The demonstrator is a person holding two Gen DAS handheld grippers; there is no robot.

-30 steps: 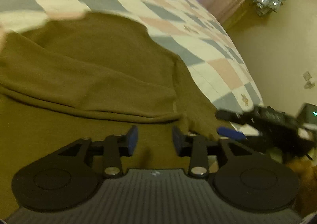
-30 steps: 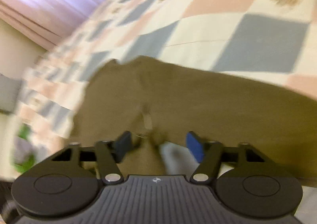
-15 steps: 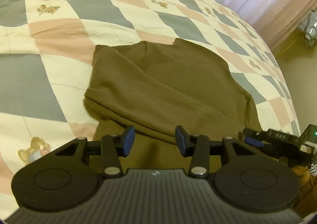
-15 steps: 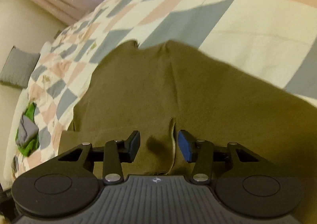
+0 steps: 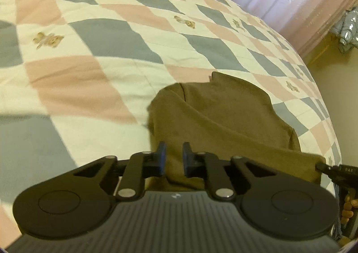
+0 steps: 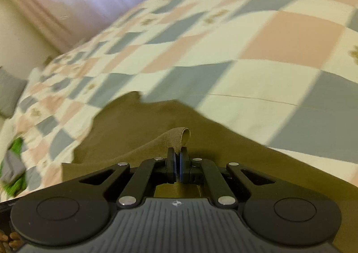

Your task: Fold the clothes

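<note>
The right hand-held gripper (image 6: 177,164) is clamped on a pinched fold at the near edge of the olive garment (image 6: 143,139), which lies partly folded on the checked quilt (image 6: 268,56) of the bed; gripping that edge likely readies it to be lifted for the next fold. The left hand-held gripper (image 5: 172,159) stands over the garment's other near corner, jaws closing with a narrow gap left and cloth between them, though the pads do not yet press on it. A second ago both grippers stood wider apart with nothing pinched, and the left one looked across the garment's middle; it has since shifted to the left edge, with more quilt in view.
</note>
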